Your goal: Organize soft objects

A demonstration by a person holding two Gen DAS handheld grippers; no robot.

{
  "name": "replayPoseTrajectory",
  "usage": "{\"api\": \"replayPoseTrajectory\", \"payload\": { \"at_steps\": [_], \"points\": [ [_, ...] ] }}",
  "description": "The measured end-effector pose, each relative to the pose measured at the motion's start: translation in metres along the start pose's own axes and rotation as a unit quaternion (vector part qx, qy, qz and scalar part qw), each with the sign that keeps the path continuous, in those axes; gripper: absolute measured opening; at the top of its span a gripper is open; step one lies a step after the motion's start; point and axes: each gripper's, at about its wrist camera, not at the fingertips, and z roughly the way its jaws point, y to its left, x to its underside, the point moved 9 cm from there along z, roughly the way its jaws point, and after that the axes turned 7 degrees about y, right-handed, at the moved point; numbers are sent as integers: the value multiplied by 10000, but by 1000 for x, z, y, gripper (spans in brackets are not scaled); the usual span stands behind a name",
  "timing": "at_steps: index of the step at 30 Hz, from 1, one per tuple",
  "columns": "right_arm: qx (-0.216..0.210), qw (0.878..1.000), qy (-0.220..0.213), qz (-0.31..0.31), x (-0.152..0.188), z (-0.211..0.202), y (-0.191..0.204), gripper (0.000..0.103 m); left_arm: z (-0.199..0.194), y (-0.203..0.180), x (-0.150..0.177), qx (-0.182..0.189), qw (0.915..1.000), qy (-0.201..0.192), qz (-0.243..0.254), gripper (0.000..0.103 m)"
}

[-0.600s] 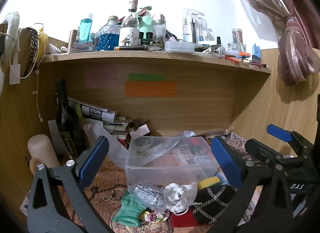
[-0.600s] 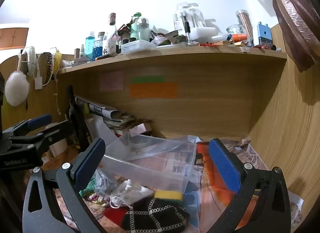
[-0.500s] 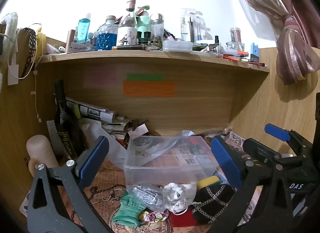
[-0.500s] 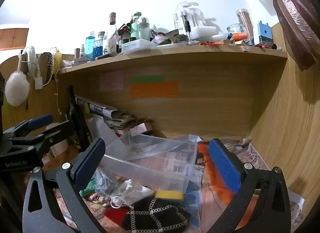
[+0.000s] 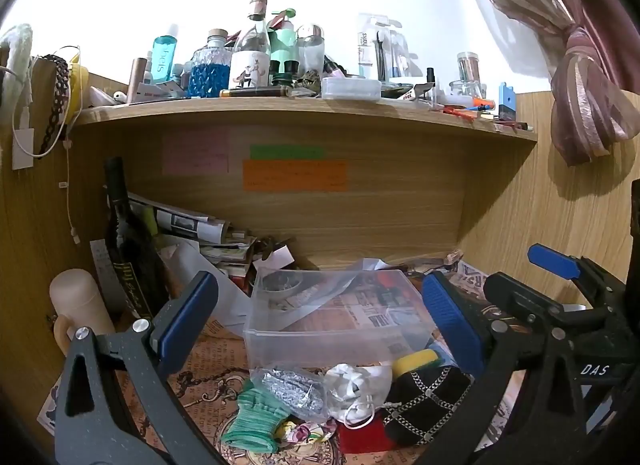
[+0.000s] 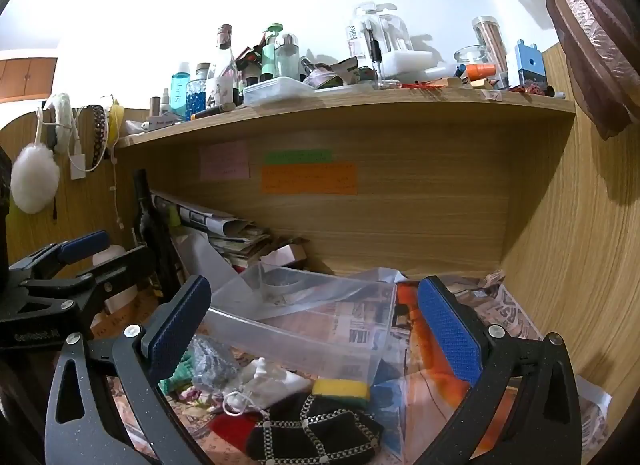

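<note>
A pile of soft things lies on the desk in front of a clear plastic bin (image 5: 332, 313) (image 6: 304, 325): a green knit cloth (image 5: 256, 421), a silver mesh bag (image 5: 288, 387), a white drawstring pouch (image 5: 356, 385) (image 6: 268, 385), a yellow-green sponge (image 5: 416, 361) (image 6: 340, 388), a black cap with chain pattern (image 5: 424, 405) (image 6: 316, 433) and a red cloth (image 5: 360, 437). My left gripper (image 5: 320, 321) is open and empty above the pile. My right gripper (image 6: 316, 325) is open and empty, to the right of the left one.
A dark bottle (image 5: 128, 245) and stacked papers (image 5: 192, 225) stand at the back left, a beige cup (image 5: 76, 309) at the left. A shelf (image 5: 304, 113) crowded with bottles runs overhead. Newspaper (image 6: 500, 305) covers the desk at right; a curtain (image 5: 580, 113) hangs right.
Both grippers have shifted slightly; the view has barely moved. Both stay open and empty.
</note>
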Motion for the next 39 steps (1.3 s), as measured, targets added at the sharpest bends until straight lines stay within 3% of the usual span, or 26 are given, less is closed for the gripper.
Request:
{"api": "replayPoseTrajectory", "payload": {
  "at_steps": [39],
  "points": [
    [-13, 10000, -4, 10, -1, 0, 3, 103, 3, -2, 6, 55, 10000, 12, -54, 103]
  ]
}}
